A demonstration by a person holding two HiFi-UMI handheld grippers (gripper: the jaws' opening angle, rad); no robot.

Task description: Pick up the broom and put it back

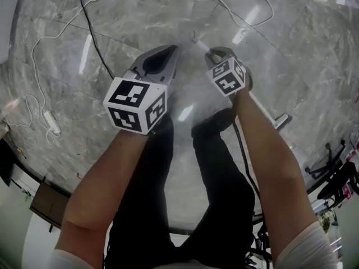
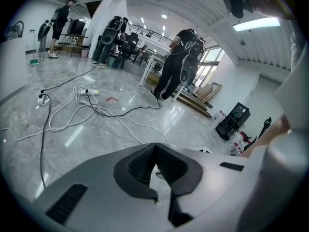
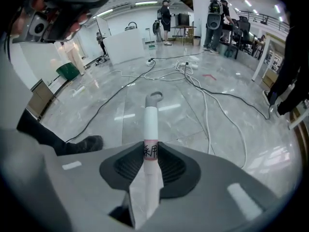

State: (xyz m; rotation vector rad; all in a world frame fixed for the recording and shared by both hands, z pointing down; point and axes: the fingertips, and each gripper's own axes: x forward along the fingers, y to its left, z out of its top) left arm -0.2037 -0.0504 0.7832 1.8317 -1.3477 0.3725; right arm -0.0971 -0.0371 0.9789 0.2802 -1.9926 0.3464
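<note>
The broom's white handle (image 1: 268,110) runs slantwise over the marble floor, from a grey hanging loop (image 1: 195,39) past my right forearm to a grey end piece at the lower right. My right gripper (image 1: 216,54) is shut on it close to the loop. In the right gripper view the handle (image 3: 150,124) sticks out forward between the pads, with a written label and a paper wrap at the grip. My left gripper (image 1: 175,49) hangs just left of the handle with its tips together and nothing between them. Its jaws (image 2: 155,145) meet at the front. The broom head is hidden.
Black and white cables (image 1: 90,27) and a power strip (image 1: 51,122) trail across the floor on the left. The person's legs and black shoes (image 1: 216,122) stand below the grippers. Chair bases (image 1: 334,175) sit at the right edge. People (image 2: 183,57) stand by desks farther off.
</note>
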